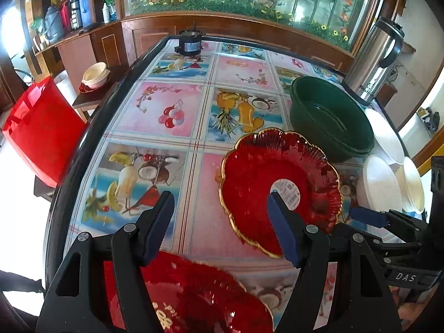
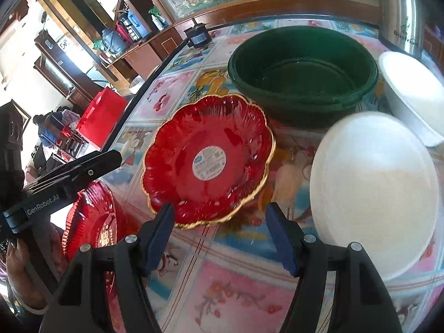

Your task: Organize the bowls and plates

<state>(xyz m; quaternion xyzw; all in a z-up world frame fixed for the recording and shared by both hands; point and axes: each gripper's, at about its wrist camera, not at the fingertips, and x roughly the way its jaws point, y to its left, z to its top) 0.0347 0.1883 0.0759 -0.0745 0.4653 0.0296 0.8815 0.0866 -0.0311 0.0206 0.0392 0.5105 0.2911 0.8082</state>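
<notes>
**A:** Item 1, the red scalloped plate [image 2: 208, 156] with the gold rim. Where does it lie from your jaws?

**B:** In my right wrist view it fills the centre of the frame, flat on the desk [image 2: 222, 291], sticker up. Its near rim sits just beyond my right gripper [image 2: 219, 234], a little left of the midline between the 2 pads. It is roughly round, so no long axis to line up with; any stretch of rim will serve.

**A:** Item 2, state of jaws?

**B:** Right gripper: released, nothing between the pads. Left gripper [image 1: 219, 226]: likewise released and empty.

**A:** Item 3, which hand is nearer?

**B:** In my left wrist view the same plate lies right of centre, partly behind my right-hand pad, so it is off to one side of that gripper. The right one faces it more squarely; I judge the right better placed.

**A:** Item 4, neighbours?

**B:** The green basin [image 2: 302, 72] stands beyond the plate at upper right, seemingly touching its far rim. A white bowl [image 2: 371, 186] sits upturned at right. A 2nd red plate [image 1: 194, 297] lies at the bottom of the left view, under my left gripper.

**A:** Risk?

**B:** The glossy, shallow rim may slip.
</notes>
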